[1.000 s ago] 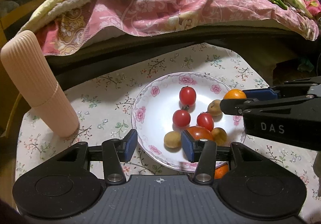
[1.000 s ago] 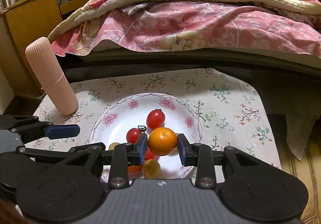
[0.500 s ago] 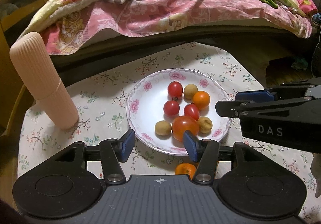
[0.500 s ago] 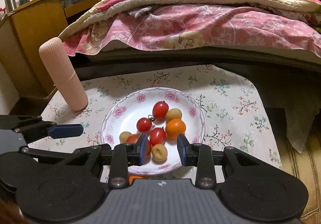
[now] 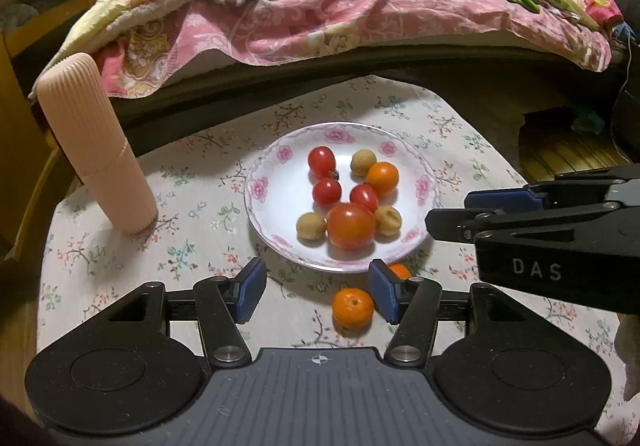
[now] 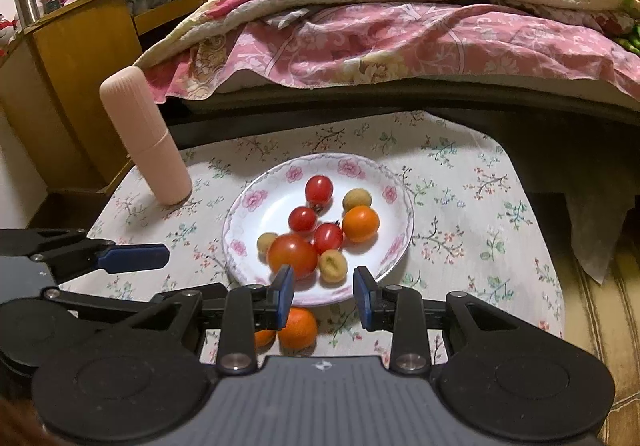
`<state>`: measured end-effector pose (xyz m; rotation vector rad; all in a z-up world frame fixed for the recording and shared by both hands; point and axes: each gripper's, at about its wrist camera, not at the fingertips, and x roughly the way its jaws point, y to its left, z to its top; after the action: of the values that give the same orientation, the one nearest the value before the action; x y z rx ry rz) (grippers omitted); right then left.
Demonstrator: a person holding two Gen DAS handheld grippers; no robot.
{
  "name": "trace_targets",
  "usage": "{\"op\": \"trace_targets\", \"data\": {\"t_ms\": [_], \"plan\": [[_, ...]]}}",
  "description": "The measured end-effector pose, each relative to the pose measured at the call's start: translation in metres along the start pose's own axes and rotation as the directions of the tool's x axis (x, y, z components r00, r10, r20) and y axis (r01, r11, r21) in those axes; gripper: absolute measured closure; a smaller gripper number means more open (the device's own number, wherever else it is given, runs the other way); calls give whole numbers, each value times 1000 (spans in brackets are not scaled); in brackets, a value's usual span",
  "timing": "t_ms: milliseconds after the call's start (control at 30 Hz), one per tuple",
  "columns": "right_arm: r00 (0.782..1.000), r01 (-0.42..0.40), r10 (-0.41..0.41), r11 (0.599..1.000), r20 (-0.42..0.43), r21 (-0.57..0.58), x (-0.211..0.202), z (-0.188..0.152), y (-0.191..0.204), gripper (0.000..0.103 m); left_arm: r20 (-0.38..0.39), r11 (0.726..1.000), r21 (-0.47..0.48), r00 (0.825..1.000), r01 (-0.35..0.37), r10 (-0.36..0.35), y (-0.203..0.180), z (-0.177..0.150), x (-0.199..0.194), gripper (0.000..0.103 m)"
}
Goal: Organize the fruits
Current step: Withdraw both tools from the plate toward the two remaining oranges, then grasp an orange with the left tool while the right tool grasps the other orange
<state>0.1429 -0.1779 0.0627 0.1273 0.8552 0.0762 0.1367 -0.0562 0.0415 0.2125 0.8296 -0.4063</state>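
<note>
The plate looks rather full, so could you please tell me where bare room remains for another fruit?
The plate is bare on its left half, between the rim and the cherry tomatoes. The right and near side is crowded around the large tomato. The tablecloth is free between the pink cylinder and the plate.

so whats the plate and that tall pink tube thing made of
The plate looks like glazed ceramic or porcelain: glossy white, printed pink flowers around a scalloped rim, though melamine could look the same. The tube looks like matte plastic or silicone: even peach-pink, fine lengthwise ribs, no shine, and a seam line partway down that suggests a cap.
</note>
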Motion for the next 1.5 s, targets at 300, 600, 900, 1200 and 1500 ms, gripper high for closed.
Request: {"op": "trace_targets", "data": {"t_ms": [300, 600, 900, 1200, 1500], "plan": [[1000, 2, -2, 1000, -13, 23, -12, -16, -3, 69, -7, 1000, 17, 1000, 1, 0, -7, -11, -10, 37], [1000, -8, 9, 1000, -23, 24, -20, -27, 2, 69, -22, 999, 38, 1000, 1, 0, -14, -24, -19, 35], [999, -7, 8, 1000, -39, 28, -21, -32, 3, 69, -40, 998, 57, 999, 10, -7, -18, -34, -20, 35], [997, 10, -7, 999, -76, 42, -14, -37, -6, 69, -94, 994, 90, 994, 57, -49, -22, -53, -1, 34], [995, -5, 13, 997, -101, 77, -10, -38, -16, 69, -90, 995, 79, 995, 58, -51, -22, -52, 31, 40]]}}
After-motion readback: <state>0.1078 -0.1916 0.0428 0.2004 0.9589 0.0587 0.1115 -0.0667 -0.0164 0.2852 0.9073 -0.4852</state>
